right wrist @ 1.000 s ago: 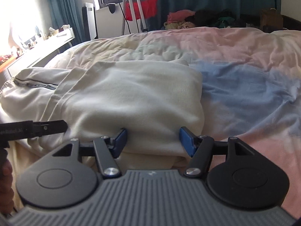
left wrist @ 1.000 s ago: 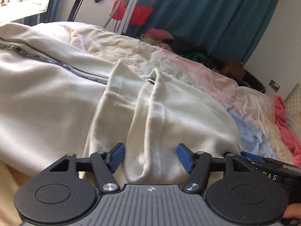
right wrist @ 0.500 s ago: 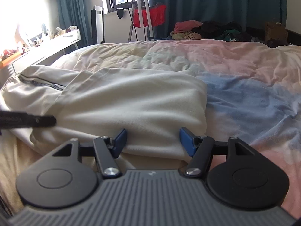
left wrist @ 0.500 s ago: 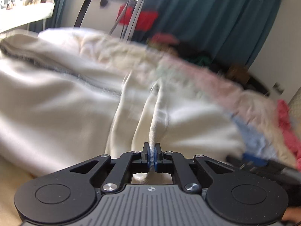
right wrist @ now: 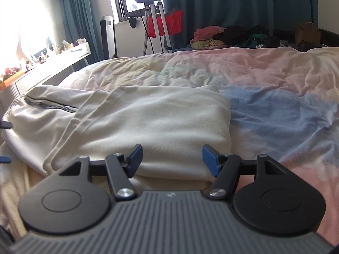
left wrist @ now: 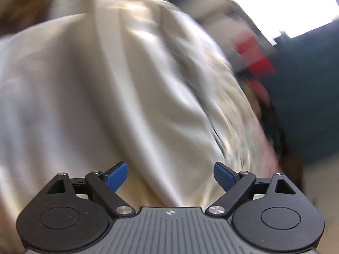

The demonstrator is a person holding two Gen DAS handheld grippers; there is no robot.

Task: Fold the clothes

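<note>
Since the earlier frames the left gripper (left wrist: 170, 176) has let go of the cream fold it was pinching and its view has rolled hard to one side; its jaws have just been opening and now stand spread wide, blue pads (left wrist: 116, 176) apart, with blurred cloth beyond them but nothing pressed between. Motion blur smears that whole view, so finer detail of the fabric cannot be told. The right gripper (right wrist: 172, 160) sits as before, its jaws part-spread on either side of the near edge of the cream garment (right wrist: 161, 127); the pads (right wrist: 135, 156) flank the cloth, and whether they press it cannot be told. Part of the garment, a sweatshirt-like piece with a dark patterned tape (right wrist: 50, 105) running along its left portion, lies folded over itself on the bed, its right edge ending in a rounded fold. Beneath and beyond it spreads a rumpled duvet (right wrist: 275, 110) in pink, blue and cream patches. Farther back, a heap of mixed clothes (right wrist: 233, 36) rests at the far side of the bed, a white stand with a red cloth (right wrist: 167, 24) rises before teal curtains (right wrist: 243, 2), and a cluttered white shelf (right wrist: 63, 53) runs along the left wall.
</note>
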